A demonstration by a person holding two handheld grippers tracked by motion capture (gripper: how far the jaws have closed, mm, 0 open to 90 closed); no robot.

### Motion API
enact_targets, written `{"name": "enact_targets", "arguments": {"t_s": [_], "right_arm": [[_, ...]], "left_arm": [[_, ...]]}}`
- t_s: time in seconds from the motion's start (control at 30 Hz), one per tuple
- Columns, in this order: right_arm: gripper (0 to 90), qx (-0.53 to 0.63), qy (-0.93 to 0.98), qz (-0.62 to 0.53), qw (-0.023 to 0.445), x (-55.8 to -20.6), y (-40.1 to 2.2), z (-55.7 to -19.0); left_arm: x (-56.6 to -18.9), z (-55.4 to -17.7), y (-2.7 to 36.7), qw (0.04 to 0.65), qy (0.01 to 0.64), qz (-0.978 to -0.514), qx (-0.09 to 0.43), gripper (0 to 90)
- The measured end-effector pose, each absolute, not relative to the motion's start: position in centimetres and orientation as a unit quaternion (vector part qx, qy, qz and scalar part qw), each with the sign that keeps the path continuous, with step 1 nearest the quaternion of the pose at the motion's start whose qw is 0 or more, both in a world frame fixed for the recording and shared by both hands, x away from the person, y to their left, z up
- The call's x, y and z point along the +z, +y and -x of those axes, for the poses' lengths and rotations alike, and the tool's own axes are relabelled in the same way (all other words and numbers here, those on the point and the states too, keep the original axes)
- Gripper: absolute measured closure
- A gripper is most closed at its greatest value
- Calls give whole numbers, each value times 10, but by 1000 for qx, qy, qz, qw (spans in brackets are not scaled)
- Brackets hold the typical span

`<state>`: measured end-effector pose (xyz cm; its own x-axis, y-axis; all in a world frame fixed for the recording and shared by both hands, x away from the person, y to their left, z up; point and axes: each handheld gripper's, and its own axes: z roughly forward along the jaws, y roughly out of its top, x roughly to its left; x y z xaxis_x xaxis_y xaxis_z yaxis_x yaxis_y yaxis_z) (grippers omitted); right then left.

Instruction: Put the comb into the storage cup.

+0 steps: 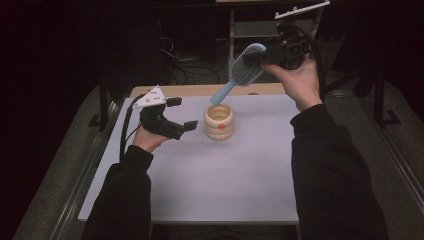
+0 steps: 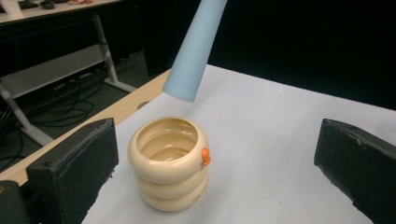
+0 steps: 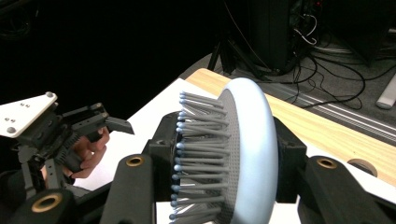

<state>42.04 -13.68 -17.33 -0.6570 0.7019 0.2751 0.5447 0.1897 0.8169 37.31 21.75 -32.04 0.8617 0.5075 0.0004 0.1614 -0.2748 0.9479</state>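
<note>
Item: hairbrush (image 1: 247,65), pale blue, paddle type with blue-tipped bristles. Location: in the air above the far middle of the table, tilted, handle end pointing down toward the cup and hanging just above its mouth without touching it. Held by the head.

Item: right gripper (image 1: 265,57). Jaws clamped on the brush head, one pad on the bristle side, one on the smooth back.

Item: cup (image 1: 219,121), cream, ribbed in three stacked rings, small orange knob on its side. Upright on the white table (image 1: 240,180), far middle. Nothing visible inside.

Item: left gripper (image 1: 184,114). Jaws spread wide and holding nothing, just beside the cup on its left, aimed at it, apart from it.

Progress, as judged: brush lifted and lined up over the cup; lowering the handle into the cup and letting go remain. The free gripper looks placed to steady the cup if needed.

View notes: the high view gives the whole layout and the tilt of the brush. The left gripper view shows the cup's hollow interior and the gap between handle tip (image 2: 184,91) and rim. The right gripper view shows the clamp on the bristles (image 3: 201,154) close up, with the other gripper (image 3: 105,122) farther off.
</note>
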Motion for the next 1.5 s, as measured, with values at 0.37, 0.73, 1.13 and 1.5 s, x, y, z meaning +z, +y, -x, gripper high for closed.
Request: {"name": "enact_targets", "arguments": {"t_s": [0.37,0.73,1.13,1.5], "right_arm": [[536,475,773,-411,88,-176,-135,-428],[535,469,776,-412,84,-184,-130,-437],[535,458,779,-420,83,-199,-127,-448],[535,445,785,-424,79,-213,-121,-457]], "left_arm": [[-333,-365,249,583,230,-760,171,0],[-343,-359,264,596,235,-748,174,0],[-358,-351,285,601,251,-737,182,0],[-373,-344,301,601,261,-731,188,0]]}}
